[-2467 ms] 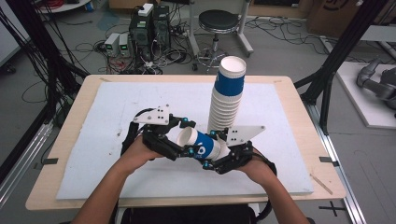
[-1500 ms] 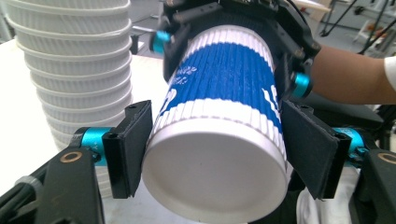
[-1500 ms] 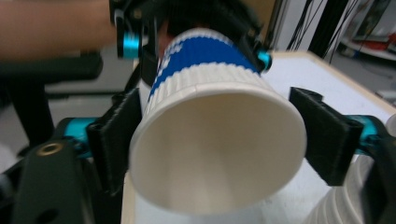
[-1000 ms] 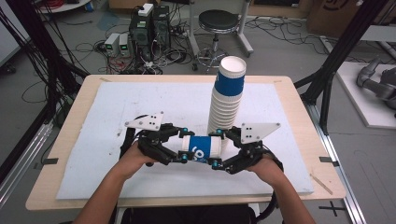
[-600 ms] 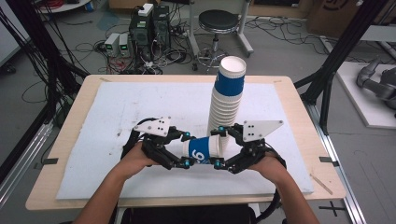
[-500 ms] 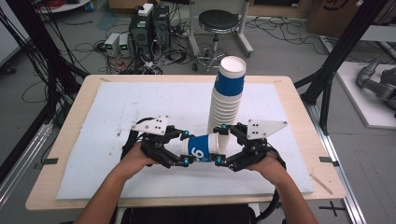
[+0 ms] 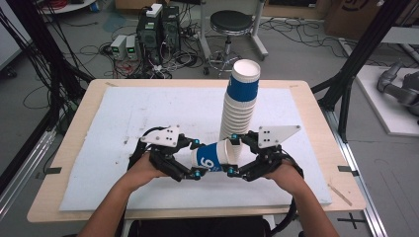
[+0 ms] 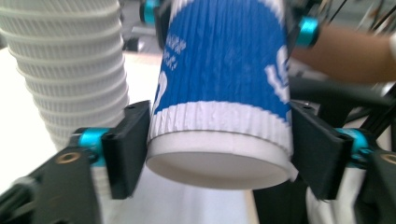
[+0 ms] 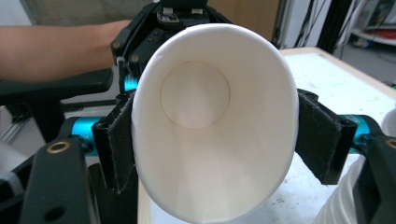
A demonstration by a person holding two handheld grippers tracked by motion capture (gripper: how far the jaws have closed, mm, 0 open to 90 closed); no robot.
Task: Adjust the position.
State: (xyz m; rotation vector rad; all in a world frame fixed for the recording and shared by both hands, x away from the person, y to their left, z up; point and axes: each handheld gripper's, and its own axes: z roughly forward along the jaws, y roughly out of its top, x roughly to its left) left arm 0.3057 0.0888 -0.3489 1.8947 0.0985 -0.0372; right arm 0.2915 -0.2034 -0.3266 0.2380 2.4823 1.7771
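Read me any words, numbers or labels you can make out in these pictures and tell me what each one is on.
White print on the blue cup held between both grippers: blurred, not readable.
One large white character on the same cup, high view: looks like "9", but not certain.
The cup stack: no print visible.

Each hand-held gripper is built of black angular links. On the left hand-held gripper (image 7: pixel 196 159) a white plate with small dark holes is carried, while a pale grey three-cornered plate is carried on the right hand-held gripper (image 7: pixel 233 157). Turquoise collars are fitted at the jaw joints, and brass-coloured screws are seen below them. Fuzzy black pads are worn by the right jaws. Both forearms are bare; no sleeves are seen.
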